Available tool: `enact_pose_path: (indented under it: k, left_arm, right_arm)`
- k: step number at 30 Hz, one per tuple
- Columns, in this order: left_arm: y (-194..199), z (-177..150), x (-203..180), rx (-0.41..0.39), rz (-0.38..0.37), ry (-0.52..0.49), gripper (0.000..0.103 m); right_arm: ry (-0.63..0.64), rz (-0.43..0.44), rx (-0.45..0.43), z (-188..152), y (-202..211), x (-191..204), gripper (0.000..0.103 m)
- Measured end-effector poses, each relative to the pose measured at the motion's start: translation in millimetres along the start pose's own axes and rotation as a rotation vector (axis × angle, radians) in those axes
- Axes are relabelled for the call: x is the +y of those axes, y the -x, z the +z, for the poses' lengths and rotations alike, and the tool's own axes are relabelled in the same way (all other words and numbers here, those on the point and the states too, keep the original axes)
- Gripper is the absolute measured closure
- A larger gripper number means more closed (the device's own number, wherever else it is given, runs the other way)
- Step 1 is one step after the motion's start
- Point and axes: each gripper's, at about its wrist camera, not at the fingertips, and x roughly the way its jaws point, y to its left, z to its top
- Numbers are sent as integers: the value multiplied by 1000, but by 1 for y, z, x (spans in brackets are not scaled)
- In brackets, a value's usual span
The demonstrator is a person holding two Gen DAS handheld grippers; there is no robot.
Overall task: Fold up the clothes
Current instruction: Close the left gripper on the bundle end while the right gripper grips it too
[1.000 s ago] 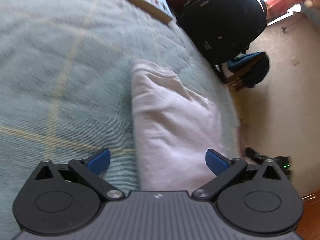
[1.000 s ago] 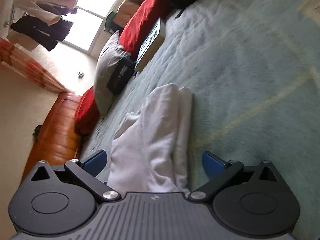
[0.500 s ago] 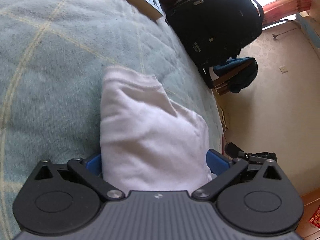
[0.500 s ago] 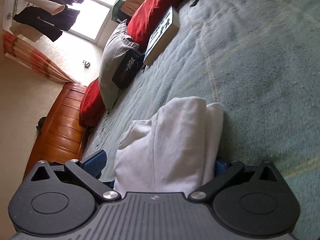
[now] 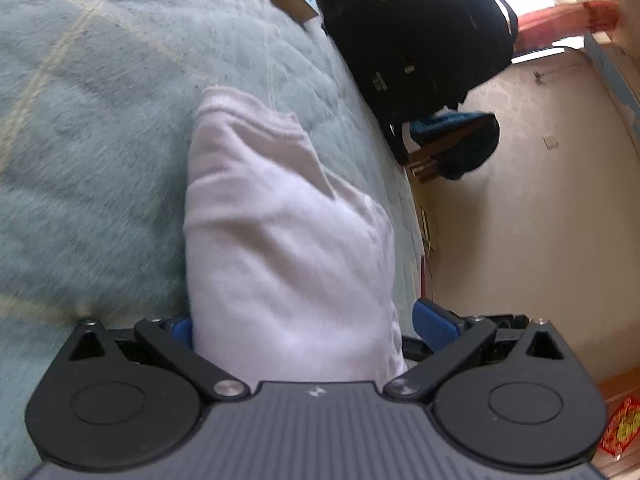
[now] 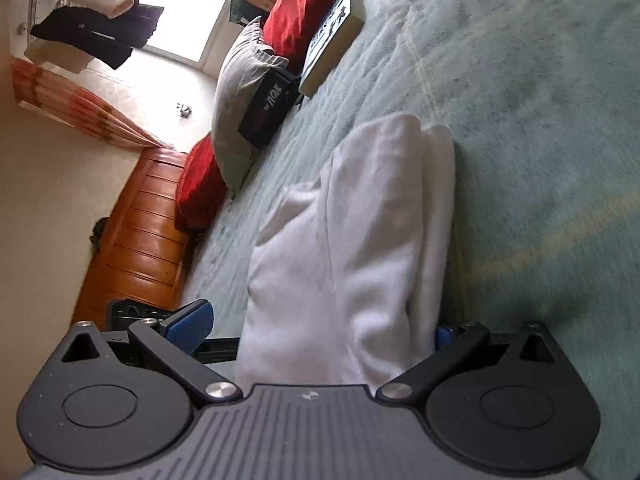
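Your left hand-held gripper (image 5: 308,326) straddles one end of the folded white garment (image 5: 288,240), jaws spread wide with the cloth bulging between them; one blue pad is half buried against the fabric, the other stands just clear of it, so it has not clamped anything. Your right hand-held gripper (image 6: 320,328) does the same at the other end of the garment (image 6: 352,240): wide apart, one pad free in the air, the other pressed at the cloth's edge, no firm hold. The garment lies as a thick, narrow bundle on the bed (image 5: 100,140), near its edge and beside the drop to the floor (image 5: 520,220). From here the risks are plain, I judge. If you close on the whole stack, the thick layers may squeeze out and the fold may slump open. If you catch only the top layer, lifting will peel the bundle apart. Uneven lifting between your two hands would twist it, and any push toward the edge could tip it off the bed. A black box (image 6: 268,110) by the grey pillow (image 6: 236,92) bears large lettering, seen at an angle and not clearly readable. The book (image 6: 332,52) shows a printed cover too small to read.
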Motion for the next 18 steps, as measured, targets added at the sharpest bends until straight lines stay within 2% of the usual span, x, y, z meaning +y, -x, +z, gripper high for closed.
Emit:
enact_pose_path:
  k: [3, 9, 15, 18]
  left_arm:
    - [-1, -2, -4, -6, 10, 4, 1]
    - [8, -10, 2, 17, -27, 26, 1]
    - [0, 0, 4, 16, -29, 49, 1]
    - [5, -6, 1, 23, -36, 42, 1]
  right_arm:
    - [-4, 27, 4, 2, 1, -4, 0]
    - [22, 96, -6, -1, 9, -13, 0]
    - [-22, 74, 13, 9, 5, -12, 0]
    - [-17, 55, 9, 7, 5, -8, 0]
